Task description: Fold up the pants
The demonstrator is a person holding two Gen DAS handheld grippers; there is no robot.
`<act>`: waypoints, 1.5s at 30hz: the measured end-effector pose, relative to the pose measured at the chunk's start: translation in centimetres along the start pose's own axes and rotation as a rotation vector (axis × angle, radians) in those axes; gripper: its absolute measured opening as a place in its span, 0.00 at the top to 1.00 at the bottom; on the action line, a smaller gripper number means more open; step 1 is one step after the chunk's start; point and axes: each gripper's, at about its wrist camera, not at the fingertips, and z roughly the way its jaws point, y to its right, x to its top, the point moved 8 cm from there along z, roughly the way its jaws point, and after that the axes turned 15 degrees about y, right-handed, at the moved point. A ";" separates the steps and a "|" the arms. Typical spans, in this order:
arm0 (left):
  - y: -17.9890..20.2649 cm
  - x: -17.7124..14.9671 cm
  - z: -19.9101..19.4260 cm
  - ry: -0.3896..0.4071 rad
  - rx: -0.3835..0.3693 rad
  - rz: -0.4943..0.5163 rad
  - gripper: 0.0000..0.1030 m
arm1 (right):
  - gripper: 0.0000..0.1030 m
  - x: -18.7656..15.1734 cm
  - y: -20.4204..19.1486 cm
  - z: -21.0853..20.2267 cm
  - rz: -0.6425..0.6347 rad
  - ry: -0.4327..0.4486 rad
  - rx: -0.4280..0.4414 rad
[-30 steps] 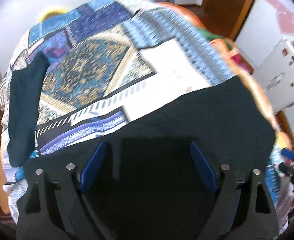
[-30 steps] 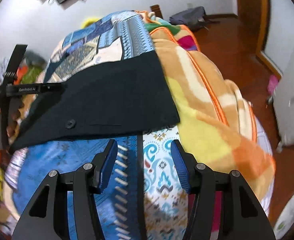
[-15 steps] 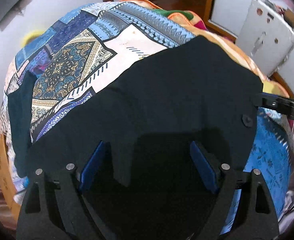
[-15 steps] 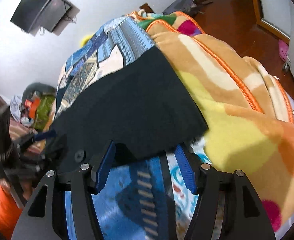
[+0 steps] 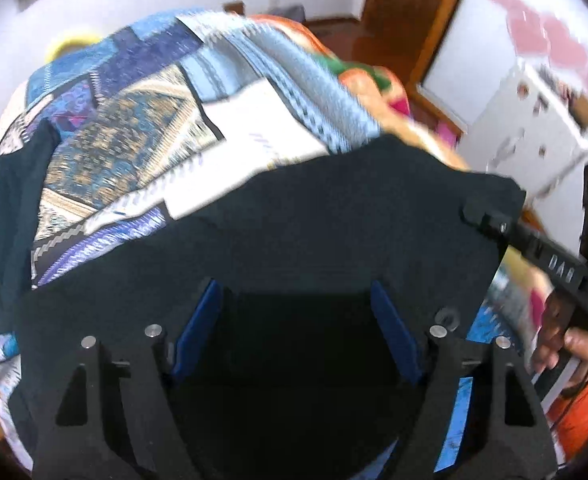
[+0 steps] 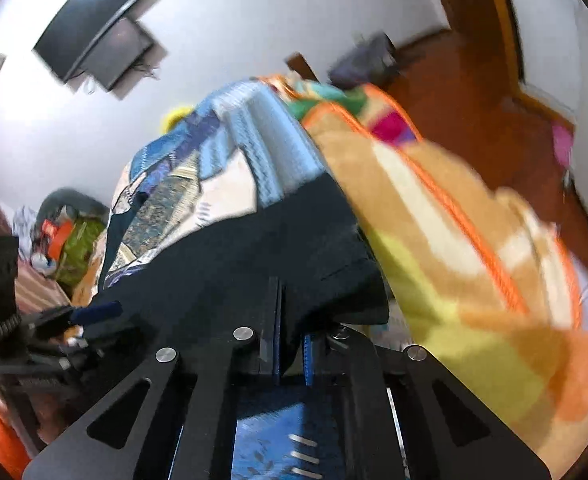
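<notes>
White walls; dark TV (image 6: 94, 50) mounted high on far wall, upper left. Reddish wood floor (image 6: 469, 76) far right w/ wooden door frame (image 5: 433, 28). White cabinet (image 5: 533, 128) at right. Clutter pile (image 6: 62, 236) left by wall.

Dark pants (image 5: 333, 232) (near black) lie spread across the bed.

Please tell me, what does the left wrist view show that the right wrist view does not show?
Only the left wrist view shows the white cabinet by the door, and the left gripper with its fingers wide apart above the dark cloth. Only the right wrist view shows the wall television, and the right gripper shut on the edge of the pants. Both show the pants, the patterned bedcover and the orange blanket.
</notes>
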 end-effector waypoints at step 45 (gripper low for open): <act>-20.3 -5.3 -20.4 0.295 0.314 -0.250 0.13 | 0.38 -11.5 -27.9 1.6 -0.657 -0.348 0.490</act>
